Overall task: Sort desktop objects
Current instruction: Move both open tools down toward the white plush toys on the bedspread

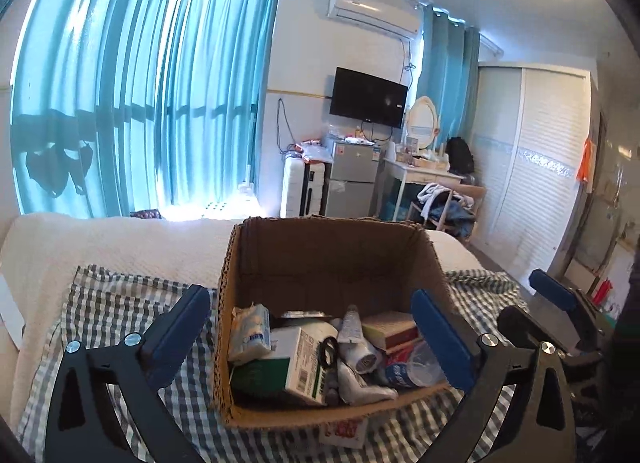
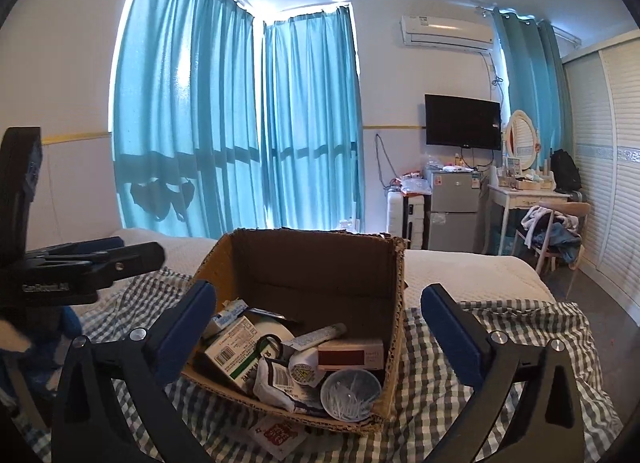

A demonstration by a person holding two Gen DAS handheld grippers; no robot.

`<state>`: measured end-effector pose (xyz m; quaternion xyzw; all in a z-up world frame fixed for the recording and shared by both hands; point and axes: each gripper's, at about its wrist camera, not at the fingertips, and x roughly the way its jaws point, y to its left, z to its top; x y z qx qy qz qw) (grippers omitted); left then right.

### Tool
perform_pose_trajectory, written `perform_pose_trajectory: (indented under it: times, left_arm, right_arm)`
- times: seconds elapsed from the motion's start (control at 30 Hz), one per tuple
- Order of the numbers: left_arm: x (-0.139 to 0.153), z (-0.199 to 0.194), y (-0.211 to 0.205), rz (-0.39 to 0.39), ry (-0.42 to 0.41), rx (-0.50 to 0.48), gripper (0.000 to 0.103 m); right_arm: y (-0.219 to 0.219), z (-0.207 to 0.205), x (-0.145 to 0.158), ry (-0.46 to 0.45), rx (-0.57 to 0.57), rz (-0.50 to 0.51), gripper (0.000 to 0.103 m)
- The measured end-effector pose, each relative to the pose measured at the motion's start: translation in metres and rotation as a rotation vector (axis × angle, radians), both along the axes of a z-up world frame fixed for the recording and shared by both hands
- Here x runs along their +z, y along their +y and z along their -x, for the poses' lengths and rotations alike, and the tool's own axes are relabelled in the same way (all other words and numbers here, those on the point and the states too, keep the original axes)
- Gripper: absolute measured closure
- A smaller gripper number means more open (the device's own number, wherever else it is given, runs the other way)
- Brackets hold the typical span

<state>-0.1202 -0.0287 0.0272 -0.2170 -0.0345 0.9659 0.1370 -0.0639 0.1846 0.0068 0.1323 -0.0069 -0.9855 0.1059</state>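
An open cardboard box [image 1: 332,255] [image 2: 320,267] stands on a checked cloth [image 1: 120,303] [image 2: 500,403]. It holds a green-and-white carton [image 1: 304,363] [image 2: 236,351], a white tube [image 1: 356,343] [image 2: 320,335], a red-and-white box [image 1: 392,331] [image 2: 352,355], a tissue pack [image 1: 252,331] and a round tub of cotton swabs [image 2: 350,393]. My left gripper [image 1: 316,339] is open and empty in front of the box. My right gripper [image 2: 320,335] is open and empty too. Each gripper shows at the edge of the other's view.
A red-and-white sachet [image 2: 276,435] [image 1: 344,431] lies on the cloth at the box's near side. The cloth lies on a white bed [image 2: 460,271]. Behind are blue curtains [image 2: 240,123], a fridge [image 2: 452,207], a dressing table [image 2: 524,195] and a chair [image 2: 556,231].
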Motion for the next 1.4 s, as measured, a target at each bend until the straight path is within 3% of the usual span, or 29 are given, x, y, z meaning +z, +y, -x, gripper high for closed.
perform_pose_trajectory:
  times: [0.2, 0.4, 0.5, 0.6, 0.67, 0.77, 0.93, 1.17, 1.4]
  left_arm:
    - [0.007, -0.018, -0.007, 0.041, 0.027, 0.033, 0.0]
    - [-0.001, -0.031, -0.02, 0.016, -0.031, 0.062, 0.0]
    - [-0.013, -0.042, -0.018, 0.048, -0.055, 0.075, 0.0]
    - [-0.026, -0.051, -0.009, 0.138, -0.053, 0.141, 0.0]
    - [-0.034, -0.055, -0.008, 0.136, -0.075, 0.158, 0.0]
    - [-0.058, -0.06, -0.007, 0.106, -0.168, 0.187, 0.0]
    - [-0.105, -0.076, 0.002, 0.175, -0.292, 0.206, 0.0]
    - [-0.176, -0.122, 0.012, 0.265, -0.478, 0.16, 0.0]
    - [-0.2, -0.141, 0.014, 0.273, -0.6, 0.119, 0.0]
  right_arm:
    - [0.001, -0.013, -0.005, -0.062, 0.042, 0.034, 0.0]
    - [-0.009, -0.032, -0.019, -0.103, 0.076, 0.022, 0.0]
    - [-0.013, -0.044, -0.035, -0.156, 0.093, 0.014, 0.0]
    - [-0.015, -0.056, -0.056, -0.223, 0.113, -0.007, 0.0]
    - [-0.014, -0.063, -0.07, -0.275, 0.115, -0.019, 0.0]
    - [-0.014, -0.072, -0.093, -0.368, 0.142, 0.0, 0.001]
    - [-0.022, -0.085, -0.123, -0.474, 0.182, -0.03, 0.004]
    - [-0.033, -0.098, -0.153, -0.586, 0.219, -0.033, 0.006]
    - [-0.035, -0.092, -0.177, -0.683, 0.231, -0.027, 0.013]
